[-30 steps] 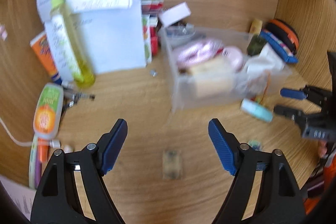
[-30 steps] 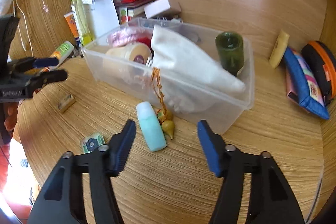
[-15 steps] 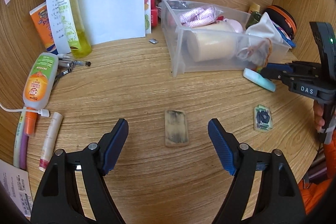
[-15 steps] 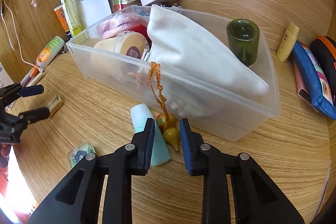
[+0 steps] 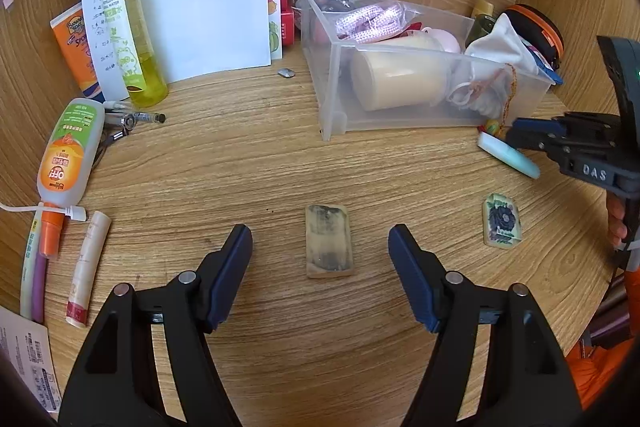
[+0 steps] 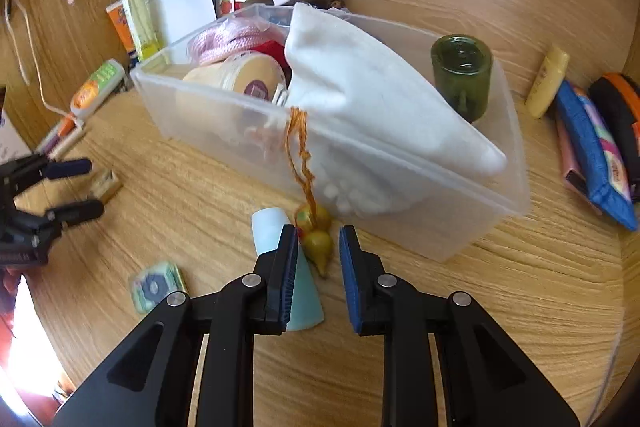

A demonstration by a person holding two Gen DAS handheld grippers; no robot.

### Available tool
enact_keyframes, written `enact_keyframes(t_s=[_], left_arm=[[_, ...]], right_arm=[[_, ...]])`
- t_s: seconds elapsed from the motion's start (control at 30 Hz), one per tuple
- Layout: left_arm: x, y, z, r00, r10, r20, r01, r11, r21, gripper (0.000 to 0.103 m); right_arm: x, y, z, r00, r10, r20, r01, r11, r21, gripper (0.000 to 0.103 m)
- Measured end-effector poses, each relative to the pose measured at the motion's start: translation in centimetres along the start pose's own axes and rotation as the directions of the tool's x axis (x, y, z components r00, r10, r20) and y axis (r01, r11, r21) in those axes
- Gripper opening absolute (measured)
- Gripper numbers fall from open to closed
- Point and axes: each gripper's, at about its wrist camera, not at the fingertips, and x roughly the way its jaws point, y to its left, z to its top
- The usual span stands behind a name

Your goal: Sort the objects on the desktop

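Wooden desk (image 5: 240, 171): grained top with a curved wooden back wall, cluttered along the back and left edges.
Left gripper (image 5: 320, 247): jaws spread wide, holding nothing, hanging low over the desk front.
Tan block (image 5: 329, 241): flat worn rectangle lying on the desk between the left gripper's blue fingers (image 5: 236, 255), touching neither.
Right gripper (image 6: 318, 251): jaws drawn close but with a gap left, not clamped on anything; blue pads stand on either side of the yellow beads.
Yellow beads (image 6: 316, 243): small pear-shaped pieces at the end of an orange cord (image 6: 300, 155), resting on the desk just in front of the bin.
Clear bin (image 6: 400, 227): plastic box on the desk, holding a white cloth bag (image 6: 380, 99), a cream jar (image 6: 248, 79), pink rope (image 6: 228, 39) and a green glass jar (image 6: 462, 75); the cord hangs out over its front wall.
Pale teal tube (image 6: 268, 231): lying on the desk, partly under the right gripper's left finger, beside the beads.
Flower card (image 5: 502, 223): small green-edged card flat on the desk, well apart from the tan block.
Left edge: orange-and-green bottle (image 5: 70, 151) lying down, yellow spray bottle (image 5: 128, 27) upright against white papers (image 5: 200, 7).
Right edge: blue pouch (image 6: 596, 147) and a small yellow tube (image 6: 546, 81) near the wall.
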Motion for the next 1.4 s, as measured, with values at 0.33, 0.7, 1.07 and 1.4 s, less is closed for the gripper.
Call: enact_keyframes(t_s=[0.33,0.7,1.07,1.4], left_arm=[[-0.5,0.3,0.3,1.000,0.001,0.008,-0.001,1.000,-0.012,0.071],[0.7,-0.3,0.6,0.998,0.059,-0.028,-0.059,0.998,0.016,0.041],[0.0,0.3,0.5,0.999,0.045,0.003,-0.045,0.999,-0.017,0.023],[-1.0,0.3,0.2,0.998,0.010,0.069,-0.009,1.000,-0.024,0.023]], right_arm=[[0.4,-1.3,0.1,0.998,0.054,-0.035,-0.052,0.997,0.059,0.019],[2.3,1.4,0.9,0.996,0.090,-0.028,-0.090,0.996,0.014,0.020],[2.5,3.6,1.4,0.994,0.105,-0.044,-0.107,0.993,-0.055,0.032],[3.1,3.6,2.2,0.994,0.099,-0.045,-0.096,0.994,0.059,0.043]])
